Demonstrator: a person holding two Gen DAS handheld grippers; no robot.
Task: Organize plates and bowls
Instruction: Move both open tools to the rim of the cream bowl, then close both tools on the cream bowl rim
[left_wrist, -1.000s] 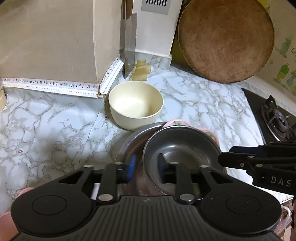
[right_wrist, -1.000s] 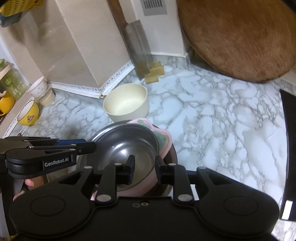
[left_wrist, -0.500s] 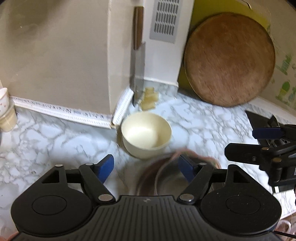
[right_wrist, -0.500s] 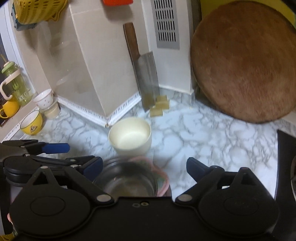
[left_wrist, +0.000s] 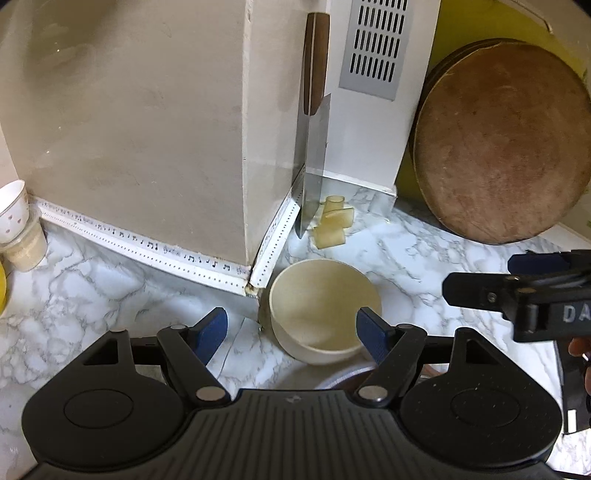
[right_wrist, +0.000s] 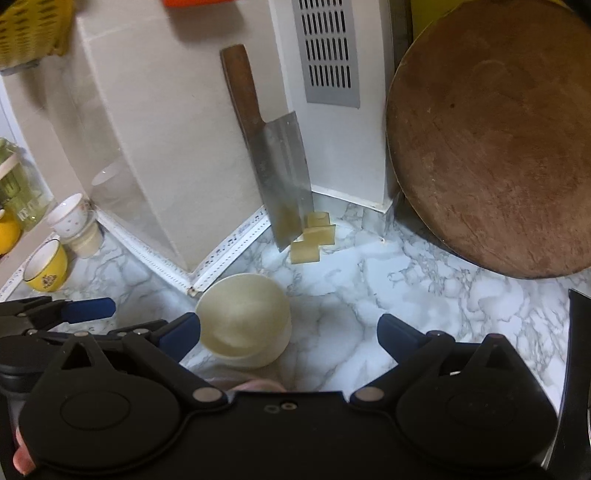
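Observation:
A cream bowl (left_wrist: 324, 308) stands upright on the marble counter, also in the right wrist view (right_wrist: 245, 319). My left gripper (left_wrist: 291, 330) is open and empty, raised just in front of it. My right gripper (right_wrist: 288, 330) is open and empty, to the bowl's right. Only slivers of the stacked metal bowls and pink plate (right_wrist: 258, 386) show under the gripper bodies; their rim also peeks out in the left wrist view (left_wrist: 343, 374). Each gripper shows in the other's view: the right one (left_wrist: 517, 291) and the left one (right_wrist: 74, 314).
A cleaver (left_wrist: 312, 162) leans on the wall corner, beside yellowish blocks (left_wrist: 332, 225). A round wooden board (left_wrist: 502, 144) leans at the right. Cups (right_wrist: 70, 225) and a yellow mug (right_wrist: 46, 264) stand far left. A black stove edge (right_wrist: 576, 369) lies at the right.
Both grippers opened, let go of the stacked metal bowls and plate, and pulled up and back. The stack has slid almost out of view beneath them.

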